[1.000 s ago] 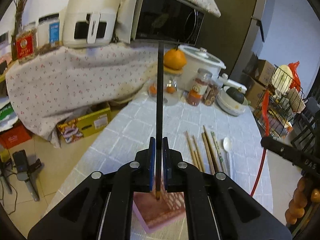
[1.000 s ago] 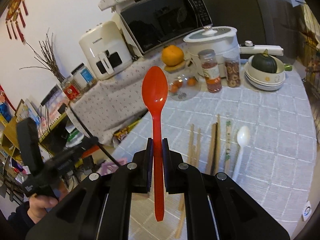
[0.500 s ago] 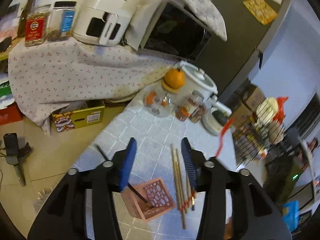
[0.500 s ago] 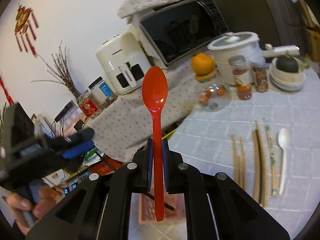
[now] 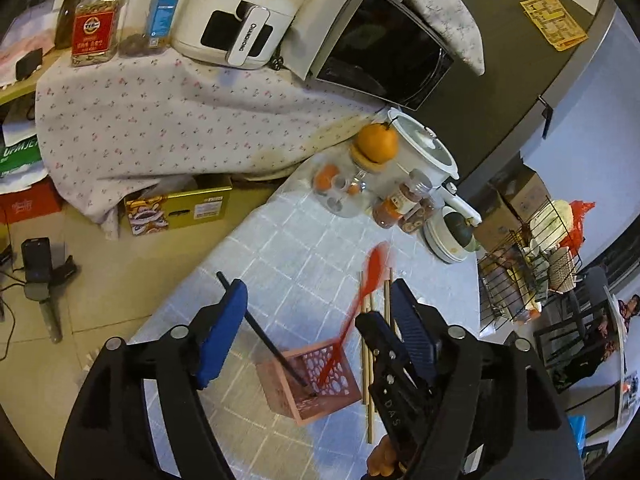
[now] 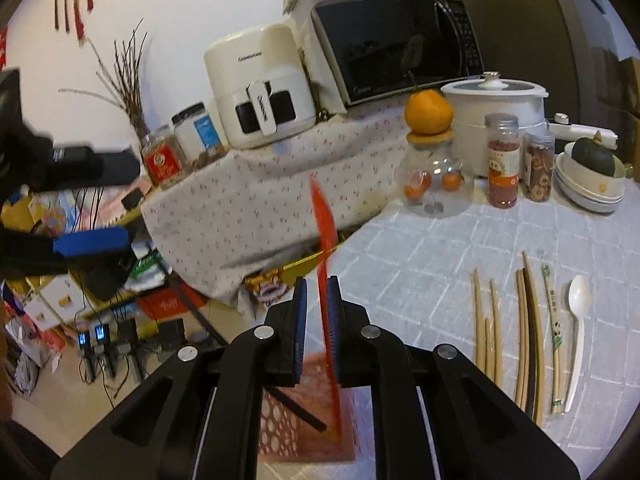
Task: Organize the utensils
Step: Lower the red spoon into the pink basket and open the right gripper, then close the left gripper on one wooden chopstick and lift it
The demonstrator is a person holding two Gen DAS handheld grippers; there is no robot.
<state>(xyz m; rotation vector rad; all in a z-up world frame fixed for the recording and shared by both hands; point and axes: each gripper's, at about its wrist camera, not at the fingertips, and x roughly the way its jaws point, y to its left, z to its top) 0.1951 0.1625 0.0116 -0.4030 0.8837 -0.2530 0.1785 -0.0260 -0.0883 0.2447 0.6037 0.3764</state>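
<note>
Red plastic spoon (image 6: 325, 240) upright over the pink perforated holder (image 5: 320, 384), handle tip already inside beside a leaning black chopstick (image 5: 264, 336). Right gripper (image 6: 317, 320) nearly closed, the spoon's handle between the pads; in this blurred frame, cannot tell whether they press. Left gripper (image 5: 316, 328) opening wide, nothing between the pads. Likely light, stiff, slick: best pinched mid-handle, not at the bowl. Wooden chopsticks (image 6: 528, 320) and white spoon (image 6: 578, 312) lying on the table (image 6: 420, 256).
</note>
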